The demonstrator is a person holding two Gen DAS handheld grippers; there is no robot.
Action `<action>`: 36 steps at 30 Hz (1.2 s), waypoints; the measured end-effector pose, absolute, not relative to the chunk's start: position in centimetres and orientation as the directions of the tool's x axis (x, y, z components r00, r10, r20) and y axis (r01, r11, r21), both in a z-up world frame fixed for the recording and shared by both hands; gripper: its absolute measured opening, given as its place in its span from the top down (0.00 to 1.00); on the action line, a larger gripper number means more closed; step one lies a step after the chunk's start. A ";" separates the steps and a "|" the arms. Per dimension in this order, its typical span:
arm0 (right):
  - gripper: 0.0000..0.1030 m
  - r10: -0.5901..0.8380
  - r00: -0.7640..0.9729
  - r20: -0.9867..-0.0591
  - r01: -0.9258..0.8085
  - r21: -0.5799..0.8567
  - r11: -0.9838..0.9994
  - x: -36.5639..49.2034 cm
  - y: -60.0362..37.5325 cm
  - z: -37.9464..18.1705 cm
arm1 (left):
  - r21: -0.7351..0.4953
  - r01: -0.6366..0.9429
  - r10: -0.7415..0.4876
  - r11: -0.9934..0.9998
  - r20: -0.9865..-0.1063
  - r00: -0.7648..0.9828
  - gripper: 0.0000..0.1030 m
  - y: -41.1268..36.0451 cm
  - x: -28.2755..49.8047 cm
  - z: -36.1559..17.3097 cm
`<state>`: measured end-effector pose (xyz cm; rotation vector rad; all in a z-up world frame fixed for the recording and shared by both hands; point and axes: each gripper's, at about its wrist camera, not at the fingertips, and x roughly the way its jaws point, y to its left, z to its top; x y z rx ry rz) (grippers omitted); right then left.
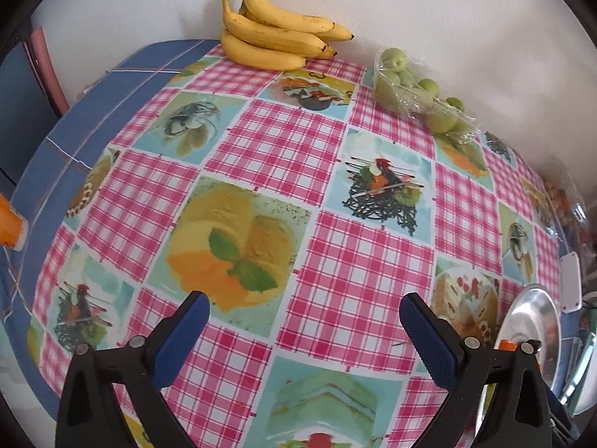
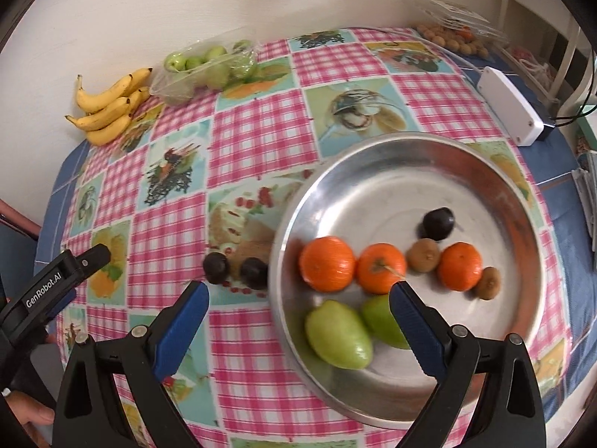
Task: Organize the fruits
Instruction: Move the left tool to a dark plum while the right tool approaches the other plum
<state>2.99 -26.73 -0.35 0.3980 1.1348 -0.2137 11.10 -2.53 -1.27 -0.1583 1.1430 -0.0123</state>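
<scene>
In the right wrist view a round metal tray [image 2: 496,186] holds three oranges [image 2: 327,268], two kiwis [image 2: 423,255], a dark plum [image 2: 438,223] and two green mangoes [image 2: 338,334]. Two more plums [image 2: 216,267] lie on the cloth just left of the tray. My right gripper [image 2: 298,298] is open and empty above the tray's left rim. My left gripper [image 1: 304,313] is open and empty over the tablecloth; it also shows at the left of the right wrist view [image 2: 67,272]. Bananas [image 1: 276,37] and a bag of green fruits [image 1: 421,93] lie by the wall.
A checked tablecloth [image 1: 283,142] covers the table. A white box [image 2: 511,106] and a pack of small brown fruits [image 2: 451,37] sit at the far right. The tray's edge [image 1: 530,328] shows at the right of the left wrist view. The wall is close behind.
</scene>
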 end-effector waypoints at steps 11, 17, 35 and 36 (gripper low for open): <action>0.05 0.080 0.405 -0.911 0.330 0.227 0.916 4.1 -25.9 -1.5 | -0.175 0.007 -0.164 0.985 -0.908 0.386 0.00 -5.0 11.1 -2.0; 0.05 0.104 0.390 -0.915 0.345 0.250 0.905 4.7 -26.4 -2.0 | -0.179 0.027 -0.177 0.983 -0.918 0.355 0.00 -6.3 11.6 -2.4; 0.05 -0.010 0.337 -0.941 0.403 0.135 0.905 5.2 -28.1 -2.3 | -0.236 0.008 -0.229 0.972 -0.932 0.282 0.07 -8.6 12.7 -4.0; 0.05 -0.013 0.333 -0.943 0.407 0.132 0.904 5.1 -28.3 -2.4 | -0.238 0.004 -0.229 0.971 -0.933 0.279 0.08 -8.7 12.7 -4.1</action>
